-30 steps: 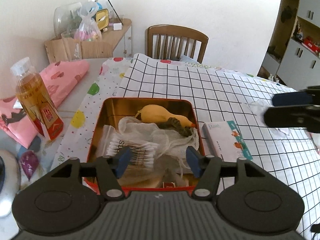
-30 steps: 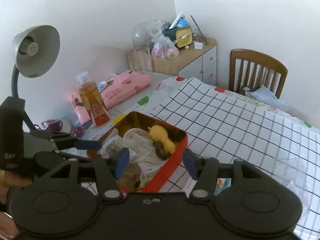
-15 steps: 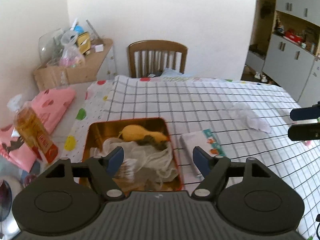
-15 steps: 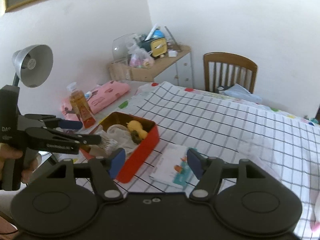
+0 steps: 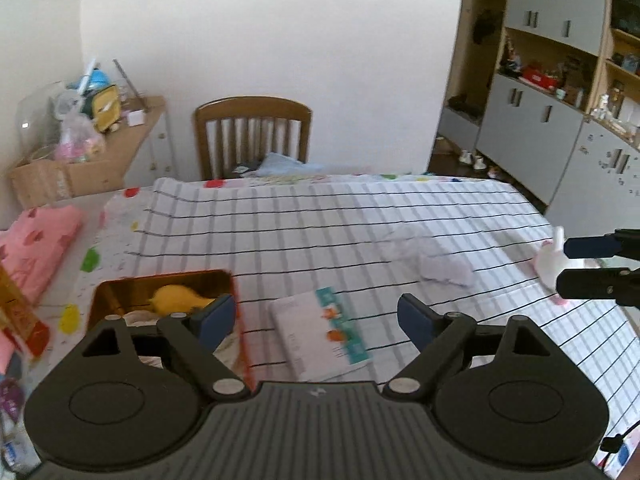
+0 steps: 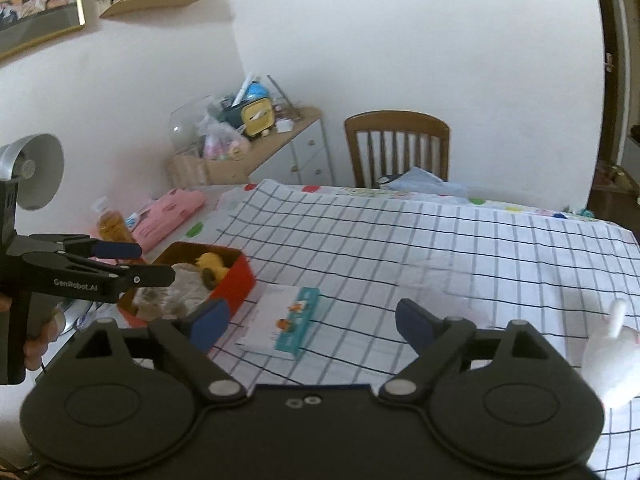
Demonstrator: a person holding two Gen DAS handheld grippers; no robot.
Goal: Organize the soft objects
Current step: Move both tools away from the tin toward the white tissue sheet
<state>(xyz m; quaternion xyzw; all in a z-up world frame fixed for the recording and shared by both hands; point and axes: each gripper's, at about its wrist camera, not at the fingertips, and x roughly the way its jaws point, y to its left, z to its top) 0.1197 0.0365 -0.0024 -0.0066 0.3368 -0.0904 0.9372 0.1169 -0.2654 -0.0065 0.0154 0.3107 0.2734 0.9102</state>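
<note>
since both sets of jaws have just been opening and stand wide, empty, the left gripper (image 5: 312, 320) and right gripper (image 6: 308, 322) look ready for the white plush toy (image 6: 612, 360) outside the red tin (image 6: 236, 280).

There is one red tin (image 6: 236, 280) on the table (image 6: 440, 240). One yellow soft toy (image 6: 211, 261) lies in the tin. One pack of tissues (image 6: 280, 322) lies beside it. One crumpled clear bag (image 5: 424, 254) lies on the cloth. One white bunny toy (image 6: 612, 356) sits near the edge. One bottle (image 6: 114, 226), one pink cloth (image 6: 168, 216), one lamp (image 6: 38, 172) and one chair (image 6: 398, 148) are there too.
</note>
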